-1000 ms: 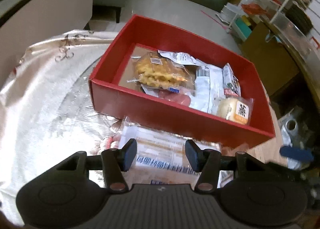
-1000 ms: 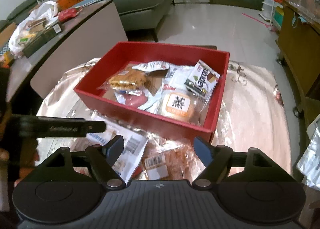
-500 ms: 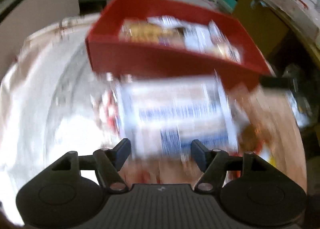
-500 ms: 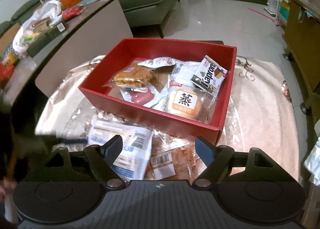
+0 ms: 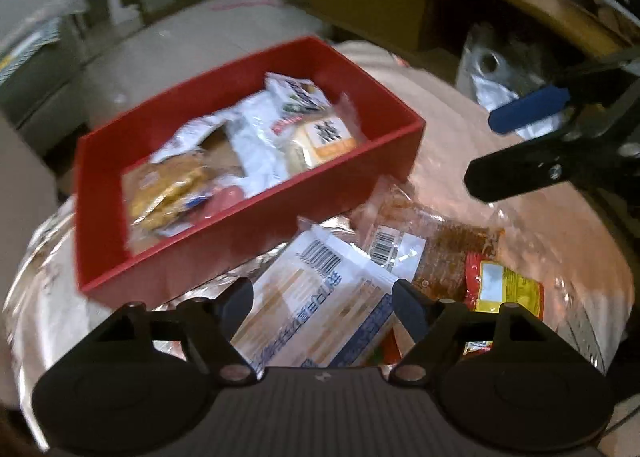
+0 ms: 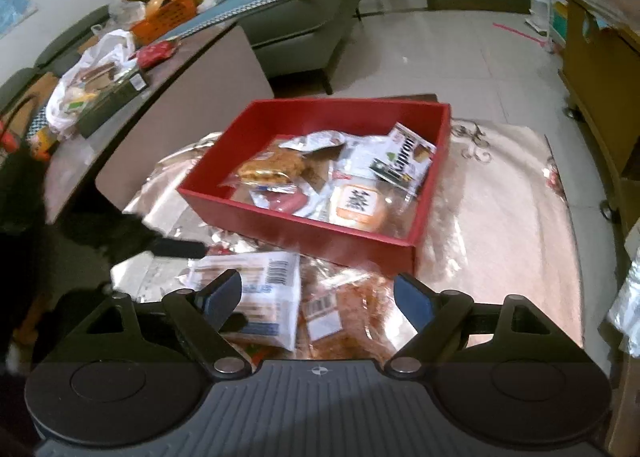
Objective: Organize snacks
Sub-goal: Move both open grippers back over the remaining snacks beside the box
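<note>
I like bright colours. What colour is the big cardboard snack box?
Red, clearest in the right wrist view: red cardboard snack box.

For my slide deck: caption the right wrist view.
Open right gripper hovers over a white barcoded packet and clear-wrapped snack lying outside the partly filled red box.

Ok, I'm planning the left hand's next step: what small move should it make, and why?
Probably ease the left gripper down and close on the white packet. Its fingers have just been opening, they straddle the packet without pressing it, and it lies outside the red box where the other snacks are.
</note>
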A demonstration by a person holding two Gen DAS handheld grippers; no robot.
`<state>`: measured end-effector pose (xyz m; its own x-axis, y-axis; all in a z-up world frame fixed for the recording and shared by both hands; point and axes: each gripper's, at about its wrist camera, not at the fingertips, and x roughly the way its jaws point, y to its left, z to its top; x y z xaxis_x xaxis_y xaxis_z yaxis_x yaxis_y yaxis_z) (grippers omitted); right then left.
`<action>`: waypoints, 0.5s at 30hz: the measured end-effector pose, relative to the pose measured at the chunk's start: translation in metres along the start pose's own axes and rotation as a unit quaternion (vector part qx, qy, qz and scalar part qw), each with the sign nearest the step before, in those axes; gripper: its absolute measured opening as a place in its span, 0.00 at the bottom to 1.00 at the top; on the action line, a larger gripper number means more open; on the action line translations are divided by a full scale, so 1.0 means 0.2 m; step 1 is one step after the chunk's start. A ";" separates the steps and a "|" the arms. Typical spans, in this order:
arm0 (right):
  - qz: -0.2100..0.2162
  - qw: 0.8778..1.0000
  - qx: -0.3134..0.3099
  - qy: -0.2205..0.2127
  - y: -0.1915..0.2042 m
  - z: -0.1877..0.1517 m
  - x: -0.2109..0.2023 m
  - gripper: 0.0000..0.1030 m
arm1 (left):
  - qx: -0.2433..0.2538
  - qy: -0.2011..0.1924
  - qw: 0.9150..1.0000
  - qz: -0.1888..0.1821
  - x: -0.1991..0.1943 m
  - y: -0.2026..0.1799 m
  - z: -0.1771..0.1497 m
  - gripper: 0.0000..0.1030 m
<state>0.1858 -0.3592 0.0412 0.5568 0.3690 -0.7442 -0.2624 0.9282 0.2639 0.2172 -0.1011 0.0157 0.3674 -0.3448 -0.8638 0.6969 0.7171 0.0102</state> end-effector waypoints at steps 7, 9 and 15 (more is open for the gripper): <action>-0.002 1.000 0.006 0.024 -0.05 -0.01 0.07 0.86 | 0.098 0.037 0.994 -0.023 0.12 -0.10 -0.08 0.73; -0.002 1.000 0.003 0.029 -0.04 -0.01 0.08 0.86 | 0.125 0.033 0.992 -0.011 0.12 -0.13 -0.09 0.75; 0.003 0.999 -0.002 0.034 -0.02 -0.03 0.09 0.87 | 0.124 0.032 0.992 -0.021 0.10 -0.04 -0.03 0.76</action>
<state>0.1921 -0.3565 0.0238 0.4998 0.3706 -0.7829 -0.2688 0.9256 0.2665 0.2156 -0.1098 -0.0049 0.3010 -0.3266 -0.8959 0.8435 0.5294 0.0904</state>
